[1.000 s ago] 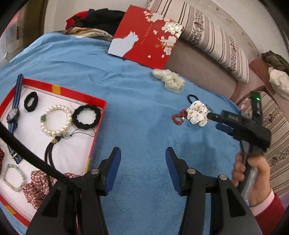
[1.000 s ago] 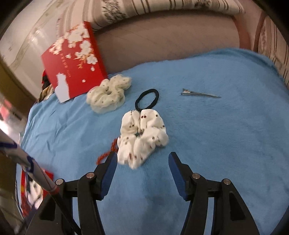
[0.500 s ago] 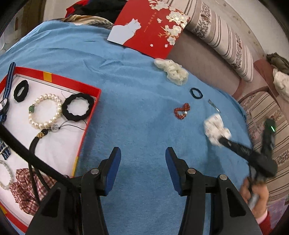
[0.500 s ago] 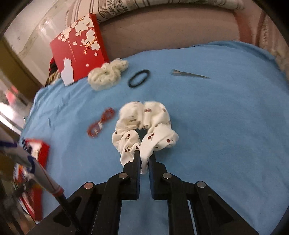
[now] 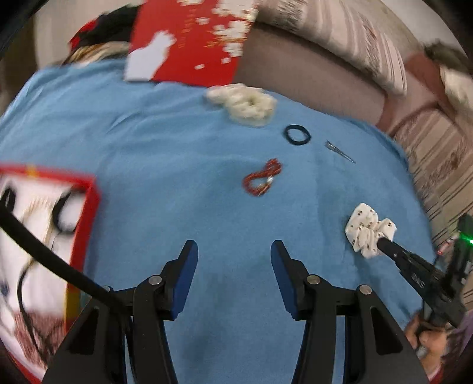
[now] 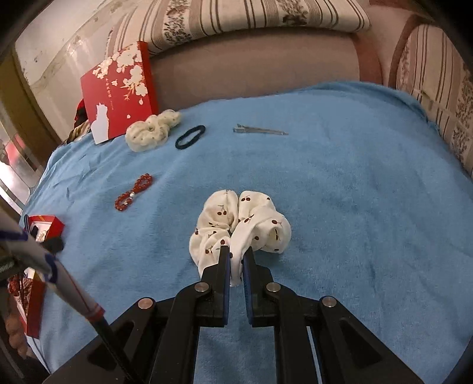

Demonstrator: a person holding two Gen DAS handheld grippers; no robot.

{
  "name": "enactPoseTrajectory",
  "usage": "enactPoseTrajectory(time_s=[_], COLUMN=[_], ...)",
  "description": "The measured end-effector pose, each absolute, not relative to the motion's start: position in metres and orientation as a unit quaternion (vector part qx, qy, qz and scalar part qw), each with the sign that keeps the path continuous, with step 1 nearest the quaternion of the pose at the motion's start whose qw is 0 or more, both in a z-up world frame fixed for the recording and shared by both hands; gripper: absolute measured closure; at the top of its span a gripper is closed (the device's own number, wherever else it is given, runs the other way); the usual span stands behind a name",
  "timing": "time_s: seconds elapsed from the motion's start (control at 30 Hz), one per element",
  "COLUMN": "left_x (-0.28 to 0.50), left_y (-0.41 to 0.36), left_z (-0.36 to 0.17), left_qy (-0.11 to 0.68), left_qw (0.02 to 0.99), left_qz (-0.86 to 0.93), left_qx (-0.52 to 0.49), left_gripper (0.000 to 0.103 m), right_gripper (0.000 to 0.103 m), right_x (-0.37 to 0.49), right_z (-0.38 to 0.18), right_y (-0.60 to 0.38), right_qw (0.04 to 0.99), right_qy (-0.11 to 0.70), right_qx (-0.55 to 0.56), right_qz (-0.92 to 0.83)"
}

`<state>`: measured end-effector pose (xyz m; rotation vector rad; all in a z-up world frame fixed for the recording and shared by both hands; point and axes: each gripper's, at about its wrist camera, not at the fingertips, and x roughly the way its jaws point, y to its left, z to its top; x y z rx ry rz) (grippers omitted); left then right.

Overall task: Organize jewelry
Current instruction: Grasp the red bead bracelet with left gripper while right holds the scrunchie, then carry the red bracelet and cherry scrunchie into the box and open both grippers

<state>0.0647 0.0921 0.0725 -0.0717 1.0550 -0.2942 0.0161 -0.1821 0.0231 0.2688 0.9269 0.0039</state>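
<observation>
My right gripper (image 6: 236, 251) is shut on a white cherry-print scrunchie (image 6: 251, 220), held low over the blue cloth; it also shows in the left wrist view (image 5: 366, 233). My left gripper (image 5: 233, 260) is open and empty above the cloth. A red bead bracelet (image 5: 261, 180) (image 6: 133, 193), a black hair tie (image 5: 297, 135) (image 6: 190, 136), a metal hair clip (image 5: 340, 152) (image 6: 260, 130) and a cream scrunchie (image 5: 245, 103) (image 6: 152, 130) lie on the cloth. The red-rimmed white tray (image 5: 88, 212) with several pieces of jewelry sits at the left.
A red box lid with white blossoms (image 5: 192, 38) (image 6: 121, 88) leans against the sofa back. Striped cushions (image 6: 251, 17) lie behind and to the right. The blue cloth (image 6: 354, 192) covers the whole work surface.
My right gripper shut on the cherry scrunchie and carried it to the right, away from the red bracelet. My left gripper moved forward and right; the tray slid toward the left edge.
</observation>
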Motion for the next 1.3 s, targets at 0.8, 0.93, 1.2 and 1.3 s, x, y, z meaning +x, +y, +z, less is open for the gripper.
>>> enactPoseTrajectory(time_s=[0.8, 0.93, 1.2, 1.3], left_x=[0.139, 0.105, 0.036, 0.024], left_y=[0.02, 0.051, 0.125, 0.158], left_z=[0.046, 0.079, 0.13, 0.139], left_qy=[0.518, 0.503, 0.455, 0.44], left_qw=[0.835, 0.841, 0.863, 0.871], left_qz=[-0.182, -0.198, -0.206, -0.195], left_qx=[0.046, 0.001, -0.078, -0.101], left_gripper=[0.096, 0.096, 0.096, 0.096], right_gripper=[0.094, 0.094, 0.094, 0.095], right_x=[0.033, 0.029, 0.003, -0.012], right_z=[0.0, 0.007, 0.034, 0.042], right_y=[-0.206, -0.201, -0.167, -0.145], right_qw=[0.857, 0.864, 0.897, 0.905], right_qy=[0.466, 0.45, 0.401, 0.395], right_qx=[0.219, 0.222, 0.177, 0.149], right_qz=[0.025, 0.035, 0.054, 0.06])
